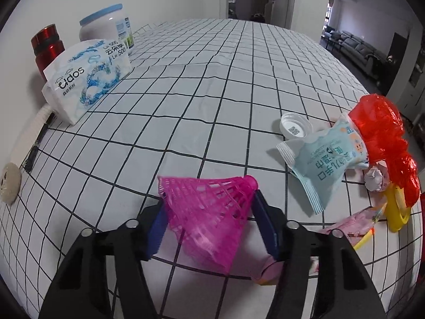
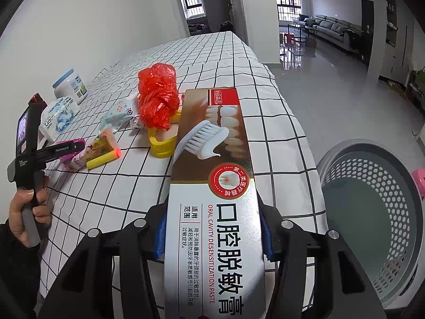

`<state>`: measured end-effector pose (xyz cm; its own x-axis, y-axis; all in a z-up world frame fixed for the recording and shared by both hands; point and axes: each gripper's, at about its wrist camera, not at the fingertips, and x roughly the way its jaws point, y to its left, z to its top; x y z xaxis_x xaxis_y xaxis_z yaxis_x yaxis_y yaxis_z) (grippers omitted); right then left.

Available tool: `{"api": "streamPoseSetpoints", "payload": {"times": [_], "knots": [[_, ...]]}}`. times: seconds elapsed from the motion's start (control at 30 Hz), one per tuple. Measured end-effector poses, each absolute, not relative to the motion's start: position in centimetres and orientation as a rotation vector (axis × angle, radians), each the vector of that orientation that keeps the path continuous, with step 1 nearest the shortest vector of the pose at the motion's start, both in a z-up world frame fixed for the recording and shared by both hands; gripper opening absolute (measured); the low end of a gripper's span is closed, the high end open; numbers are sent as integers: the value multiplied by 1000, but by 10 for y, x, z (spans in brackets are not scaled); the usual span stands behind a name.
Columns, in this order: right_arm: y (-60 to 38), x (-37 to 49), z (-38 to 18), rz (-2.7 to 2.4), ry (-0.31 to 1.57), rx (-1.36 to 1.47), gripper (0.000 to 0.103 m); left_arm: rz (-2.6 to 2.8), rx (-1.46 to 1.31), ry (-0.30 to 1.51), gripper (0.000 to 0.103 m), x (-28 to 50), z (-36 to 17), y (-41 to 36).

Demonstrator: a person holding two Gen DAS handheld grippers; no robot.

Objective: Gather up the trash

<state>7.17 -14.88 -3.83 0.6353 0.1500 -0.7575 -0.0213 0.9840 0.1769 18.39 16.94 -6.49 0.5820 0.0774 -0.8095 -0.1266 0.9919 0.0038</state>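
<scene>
My left gripper (image 1: 209,204) has a pink plastic mesh shuttlecock (image 1: 212,226) between its blue pads, both pads touching it, low over the checked tablecloth (image 1: 212,93). In the right wrist view my right gripper (image 2: 212,231) is shut on a long toothpaste box (image 2: 212,159) that points out over the table edge. Loose trash lies to the right of the left gripper: a knotted red plastic bag (image 1: 382,127), a pale blue wipe packet (image 1: 326,164), a white cap (image 1: 294,127), a crumpled paper ball (image 1: 374,180) and a yellow plastic piece (image 1: 395,212).
A grey perforated bin (image 2: 332,164) stands on the floor just right of the table edge. At the table's far left are a tissue pack (image 1: 85,79), a white jar (image 1: 106,29) and a red flask (image 1: 47,45). A hand (image 2: 24,207) holds the left gripper's handle.
</scene>
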Motion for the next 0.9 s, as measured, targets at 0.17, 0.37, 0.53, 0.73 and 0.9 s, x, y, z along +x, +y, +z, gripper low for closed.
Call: {"api": "streamPoseSetpoints", "payload": {"times": [0.17, 0.37, 0.53, 0.73, 0.9], "knots": [[-150, 70, -38, 101, 875, 158, 51, 110, -56, 902, 52, 174, -52, 165], [-150, 67, -37, 104, 868, 161, 51, 108, -47, 856, 52, 161, -33, 161], [-156, 60, -31, 102, 848, 173, 51, 91, -28, 808, 52, 141, -13, 145], [-173, 44, -23, 81, 823, 192, 51, 16, -11, 773, 52, 121, 4, 106], [-201, 25, -16, 32, 796, 211, 51, -68, 27, 734, 52, 100, 16, 56]]}}
